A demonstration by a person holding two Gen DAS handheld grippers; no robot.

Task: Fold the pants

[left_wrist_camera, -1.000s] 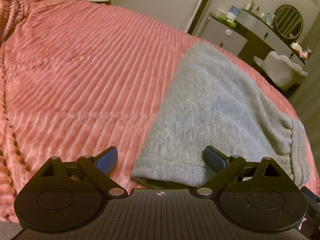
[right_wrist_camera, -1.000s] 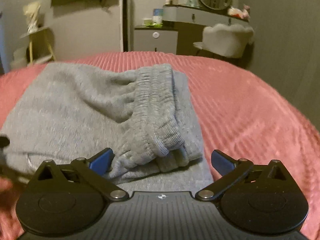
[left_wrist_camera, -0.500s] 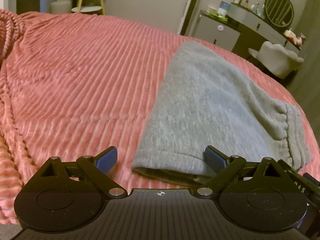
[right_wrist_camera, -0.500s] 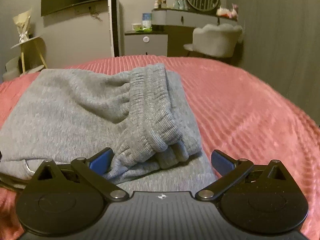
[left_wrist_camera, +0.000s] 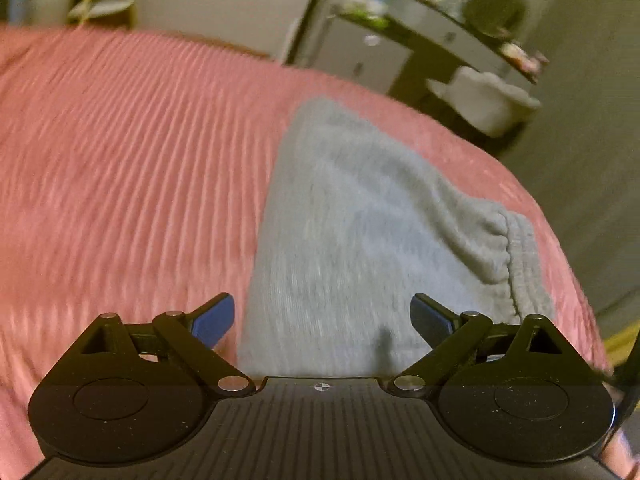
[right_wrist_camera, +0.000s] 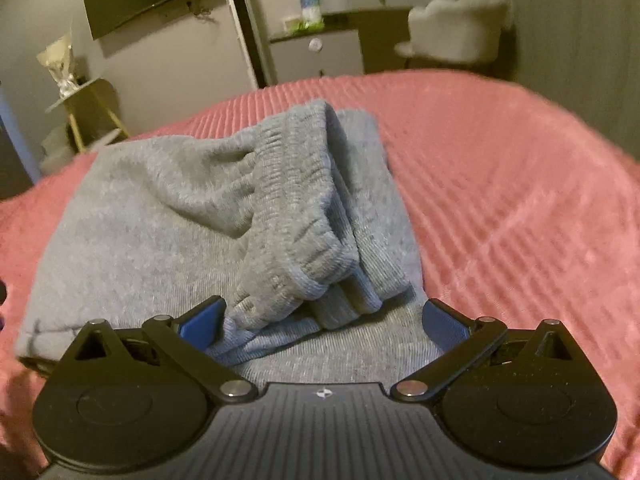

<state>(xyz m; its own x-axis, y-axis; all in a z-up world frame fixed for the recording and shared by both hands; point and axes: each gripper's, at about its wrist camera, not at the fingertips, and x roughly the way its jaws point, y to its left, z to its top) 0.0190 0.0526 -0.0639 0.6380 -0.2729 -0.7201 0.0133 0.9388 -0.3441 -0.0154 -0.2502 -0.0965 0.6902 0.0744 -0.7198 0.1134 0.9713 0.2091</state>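
Observation:
Grey sweatpants (left_wrist_camera: pixel 360 232) lie folded into a compact stack on a pink ribbed bedspread (left_wrist_camera: pixel 120 168). In the right wrist view the pants (right_wrist_camera: pixel 152 232) show their ribbed waistband (right_wrist_camera: pixel 304 208) bunched on top at the right side. My left gripper (left_wrist_camera: pixel 322 320) stands open over the near left edge of the stack, nothing between its blue pads. My right gripper (right_wrist_camera: pixel 324 320) is open too, its pads spread either side of the waistband's near end, above the lower layer of cloth.
The bedspread (right_wrist_camera: pixel 520 184) stretches wide to the left and right of the pants. Beyond the bed stand a dark vanity desk with a round mirror (left_wrist_camera: pixel 496 4), a white fluffy chair (right_wrist_camera: pixel 456 28) and a small yellow-legged side table (right_wrist_camera: pixel 88 108).
Both grippers have risen and moved forward over the pants, so the stack's near edge now sits under the gripper bodies. The left view is blurred by motion. Both stay open.

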